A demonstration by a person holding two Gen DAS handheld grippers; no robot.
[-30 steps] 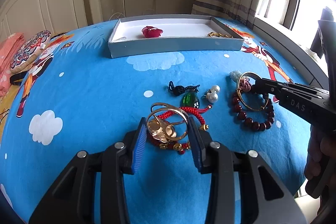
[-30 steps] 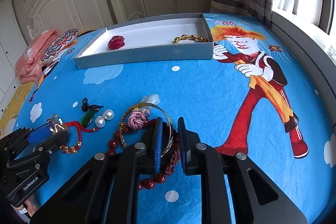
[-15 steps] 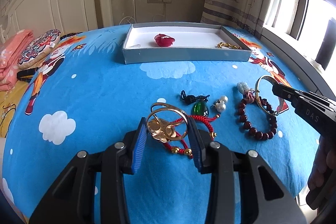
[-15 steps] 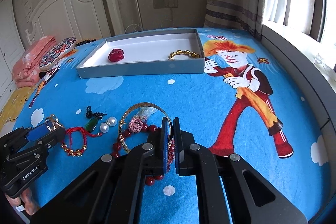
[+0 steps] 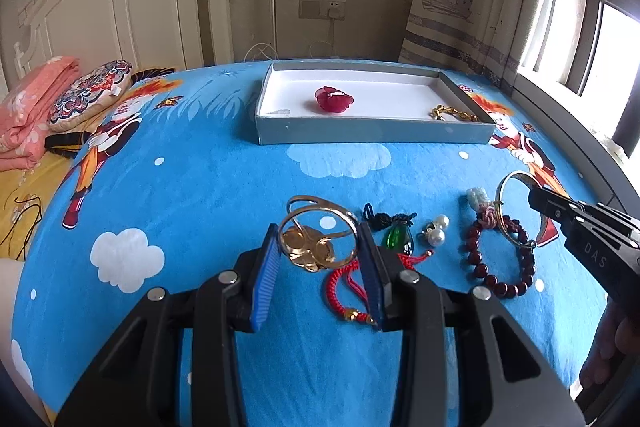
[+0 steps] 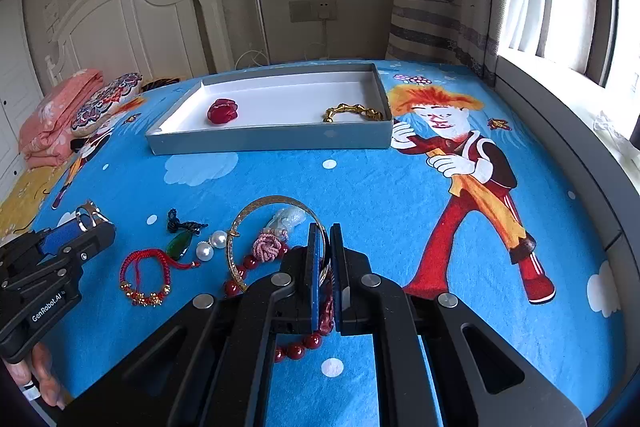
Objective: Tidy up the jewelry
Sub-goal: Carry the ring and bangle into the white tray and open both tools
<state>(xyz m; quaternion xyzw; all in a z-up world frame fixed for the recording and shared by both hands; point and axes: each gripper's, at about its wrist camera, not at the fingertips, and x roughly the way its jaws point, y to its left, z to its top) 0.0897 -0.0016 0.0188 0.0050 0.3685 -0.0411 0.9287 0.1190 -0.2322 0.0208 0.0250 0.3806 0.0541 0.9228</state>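
My left gripper [image 5: 318, 247] has the gold bangle [image 5: 318, 233] clamped between its blue pads, jaws partly closed on it, the ring held up off the blue bedspread [image 5: 200, 187]. Over on the other side, my right gripper [image 6: 325, 259] has its jaws pinched tight on the rim of the thin gold hoop [image 6: 256, 223], which tilts up from the cover with a pink knot [image 6: 267, 247] and a pale charm [image 6: 290, 217] hanging at it. The dark red bead bracelet [image 5: 500, 267] lies just under that hoop. Between my two grippers, down on the bedspread: a red cord bracelet [image 6: 144, 277], a green pendant on black cord [image 5: 398, 237], two pearls [image 6: 212, 245]. Further back sits the grey tray [image 6: 272, 141], with a red flower piece [image 6: 223, 111] at its left and a gold chain bracelet [image 6: 354, 111] at its right end. Beyond that, the white headboard [image 5: 120, 7] and pillows [image 5: 60, 99].
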